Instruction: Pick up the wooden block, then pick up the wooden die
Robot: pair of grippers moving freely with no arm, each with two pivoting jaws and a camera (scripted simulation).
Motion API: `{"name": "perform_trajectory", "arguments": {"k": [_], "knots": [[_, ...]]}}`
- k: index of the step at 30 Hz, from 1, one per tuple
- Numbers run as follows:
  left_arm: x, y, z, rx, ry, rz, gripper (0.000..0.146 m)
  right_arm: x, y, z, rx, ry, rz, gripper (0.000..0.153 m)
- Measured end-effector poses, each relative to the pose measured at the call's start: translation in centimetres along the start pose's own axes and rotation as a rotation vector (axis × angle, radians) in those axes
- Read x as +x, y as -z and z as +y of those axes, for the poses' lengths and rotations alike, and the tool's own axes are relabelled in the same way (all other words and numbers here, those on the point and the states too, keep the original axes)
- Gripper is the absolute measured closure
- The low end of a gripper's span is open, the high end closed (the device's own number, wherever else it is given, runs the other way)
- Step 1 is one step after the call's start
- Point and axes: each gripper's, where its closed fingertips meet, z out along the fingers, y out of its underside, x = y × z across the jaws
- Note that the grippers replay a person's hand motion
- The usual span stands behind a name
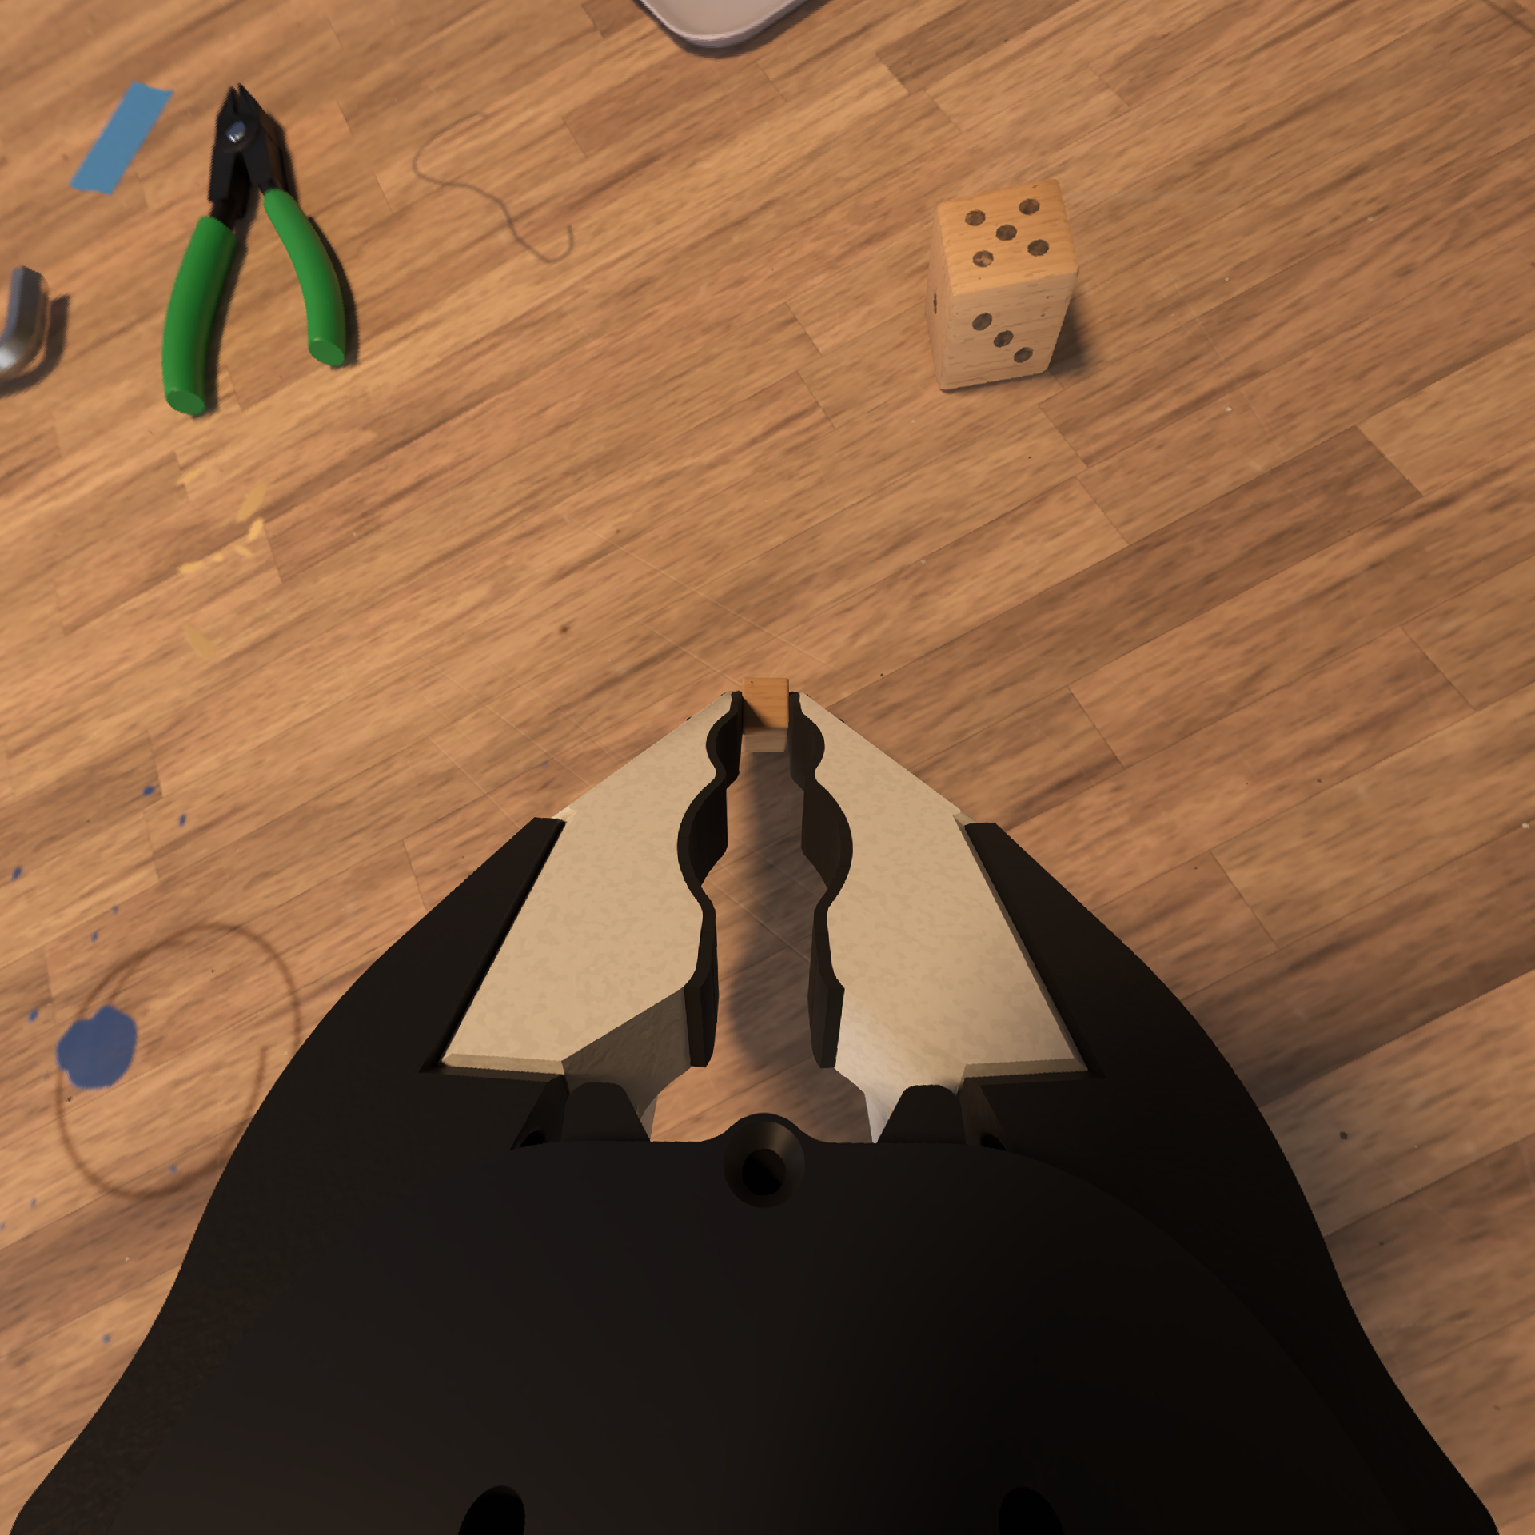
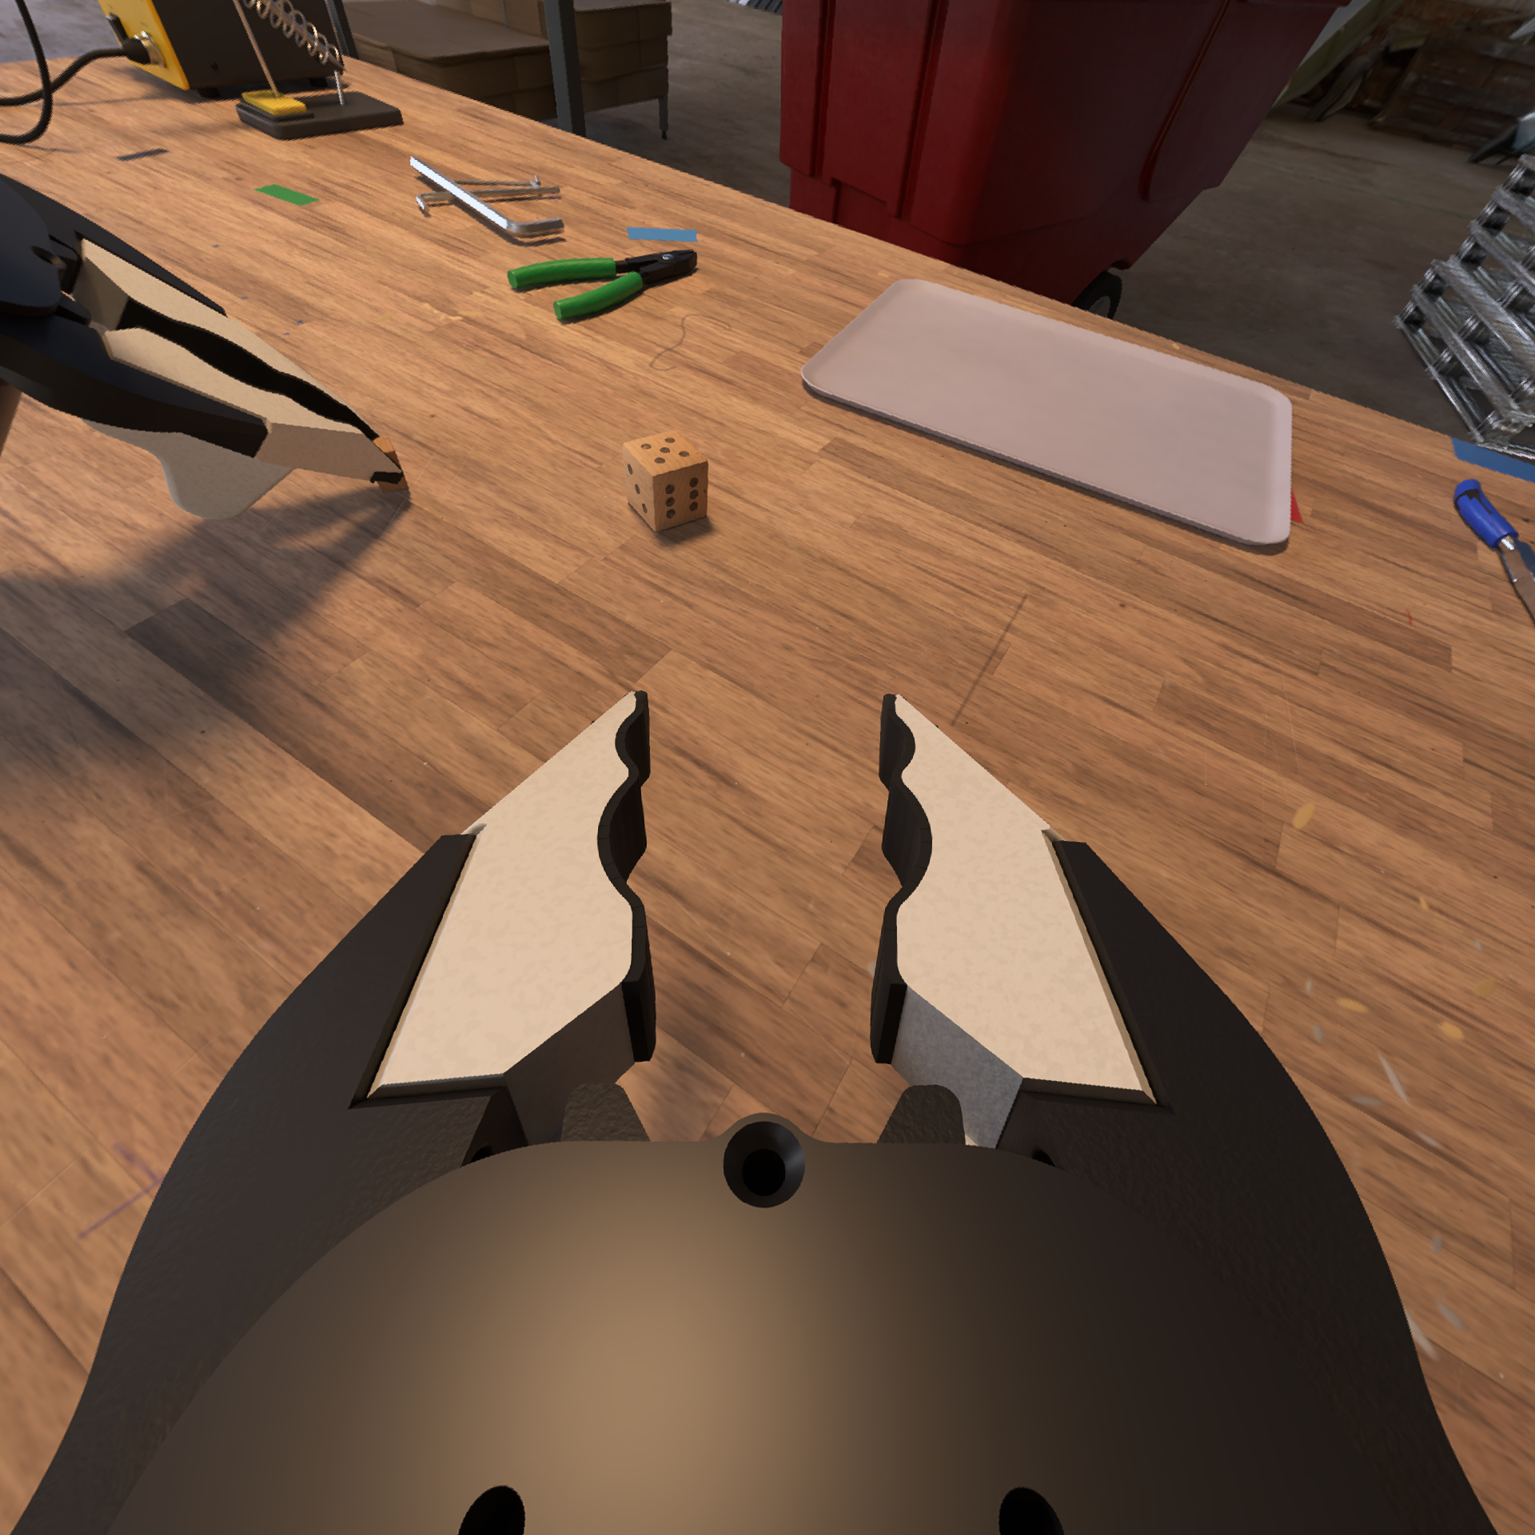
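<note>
A small wooden block [image 1: 765, 702] sits pinched between the tips of my left gripper [image 1: 765, 716], which is shut on it. The right wrist view shows this gripper [image 2: 389, 469] at the left, tips down close to the table with the block [image 2: 385, 451] in them; I cannot tell whether the block touches the table. The wooden die [image 1: 1001, 282] stands on the table ahead and to the right of the left gripper. My right gripper [image 2: 762, 706] is open and empty, above the table, with the die [image 2: 666, 480] some way ahead of it.
Green-handled pliers [image 2: 602, 281] and metal hex keys [image 2: 490, 203] lie beyond the die. A pale flat tray [image 2: 1055, 407] lies at the right, a blue-handled tool [image 2: 1491, 532] at the right edge. A red bin [image 2: 1013, 125] stands past the table's far edge.
</note>
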Motion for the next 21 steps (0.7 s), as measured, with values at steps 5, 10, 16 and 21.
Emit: {"name": "perform_trajectory", "arguments": {"k": [5, 10, 16, 21], "knots": [[0.3, 0.6, -0.3, 0.044, -0.041, -0.003, 0.136, 0.2, 0.1, -0.1, 0.002, -0.003, 0.004, 0.09], [0.8, 2.9, -0.5, 0.143, -0.112, 0.051, 0.136, 0.2, 0.0, 0.0, -0.001, -0.007, -0.006, 0.077], [0.0, 8.2, -0.4, 0.265, -0.331, -0.008, 0.136, 0.1, 0.0, -0.9, 0.024, -0.031, -0.044, 0.075], [-0.7, 11.3, 0.6, 0.348, -0.344, -0.034, 0.136, -0.6, -0.2, -1.4, 0.036, -0.044, -0.082, 0.072]]}}
